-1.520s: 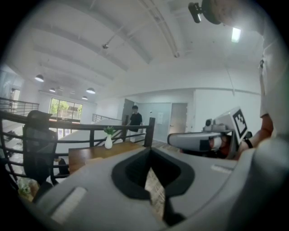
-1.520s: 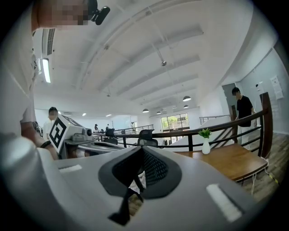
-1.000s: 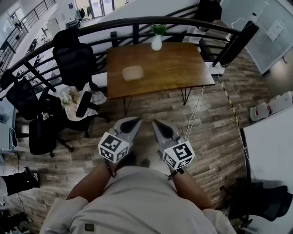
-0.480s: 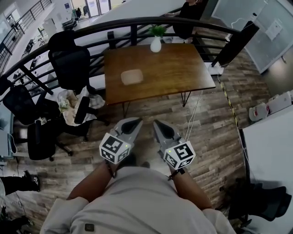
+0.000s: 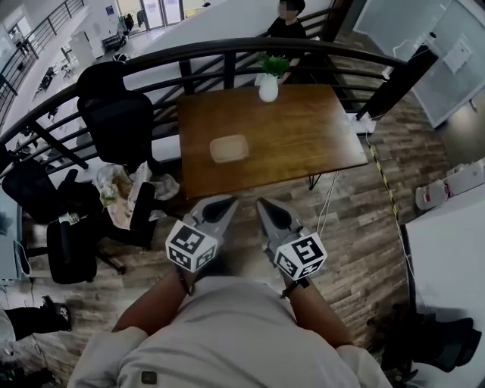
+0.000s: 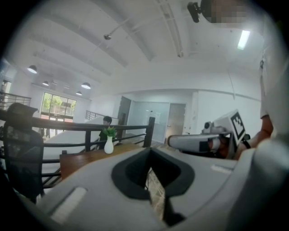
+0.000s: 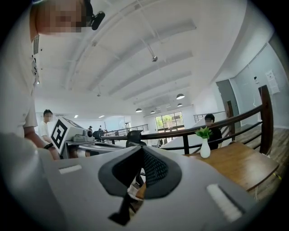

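In the head view my left gripper (image 5: 217, 206) and right gripper (image 5: 266, 208) are held side by side close to the person's chest, above the wood floor. Both point at a brown wooden table (image 5: 318, 140) a step ahead. Each has its jaws closed together with nothing between them. On the table lie a flat tan pad (image 5: 229, 148) and a white vase with a green plant (image 5: 268, 83). The left gripper view shows my left gripper (image 6: 151, 152) with the vase (image 6: 108, 143) beyond; the right gripper view shows my right gripper (image 7: 142, 151) and the vase (image 7: 205, 146).
A dark curved railing (image 5: 227, 49) runs behind the table, and a person in black (image 5: 286, 23) stands beyond it. Black office chairs (image 5: 114, 110) crowd the left side. A cable (image 5: 327, 208) hangs off the table's right leg. A white surface (image 5: 455, 250) lies at right.
The view has closed in on the table a little. The person behind the railing has walked left, to behind the vase. Both grippers stay together, shut.
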A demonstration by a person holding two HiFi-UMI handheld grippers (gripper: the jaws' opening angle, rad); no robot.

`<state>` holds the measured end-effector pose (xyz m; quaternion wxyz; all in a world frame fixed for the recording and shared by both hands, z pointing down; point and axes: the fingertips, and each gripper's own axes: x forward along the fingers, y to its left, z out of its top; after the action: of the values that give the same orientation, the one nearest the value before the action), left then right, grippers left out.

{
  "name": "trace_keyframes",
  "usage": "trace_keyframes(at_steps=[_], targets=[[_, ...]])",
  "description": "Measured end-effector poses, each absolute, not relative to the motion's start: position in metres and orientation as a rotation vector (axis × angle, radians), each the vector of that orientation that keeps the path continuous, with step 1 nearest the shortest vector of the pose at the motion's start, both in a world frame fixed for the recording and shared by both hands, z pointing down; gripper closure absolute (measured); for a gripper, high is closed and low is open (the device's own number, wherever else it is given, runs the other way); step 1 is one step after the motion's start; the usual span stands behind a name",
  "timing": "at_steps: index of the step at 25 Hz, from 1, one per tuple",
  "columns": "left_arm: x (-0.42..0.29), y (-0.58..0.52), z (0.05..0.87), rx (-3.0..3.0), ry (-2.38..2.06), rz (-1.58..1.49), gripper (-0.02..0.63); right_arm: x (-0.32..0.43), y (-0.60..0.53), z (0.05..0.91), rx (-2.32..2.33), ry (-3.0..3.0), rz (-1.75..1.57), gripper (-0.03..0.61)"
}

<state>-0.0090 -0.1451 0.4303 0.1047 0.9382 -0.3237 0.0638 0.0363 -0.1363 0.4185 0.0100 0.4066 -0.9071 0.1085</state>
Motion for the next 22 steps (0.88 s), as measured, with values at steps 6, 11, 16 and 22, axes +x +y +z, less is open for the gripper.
trace_keyframes(at_steps=[6,11,16,22], targets=[[-0.05,-0.212,0.409,2.791,-0.908,0.193,0.611,-0.009,-0.206,0.394,1.292,-2.838,0.31,0.571],[-0.072,-0.253,0.405,2.791,-0.91,0.17,0.611,-0.033,-0.243,0.391,1.273,-2.84,0.307,0.571],[-0.079,-0.282,0.42,2.756,-0.925,0.159,0.611,-0.031,-0.271,0.406,1.281,-2.821,0.369,0.571],[-0.082,-0.314,0.427,2.717,-0.992,0.152,0.611,-0.029,-0.309,0.41,1.218,-2.849,0.359,0.572]])
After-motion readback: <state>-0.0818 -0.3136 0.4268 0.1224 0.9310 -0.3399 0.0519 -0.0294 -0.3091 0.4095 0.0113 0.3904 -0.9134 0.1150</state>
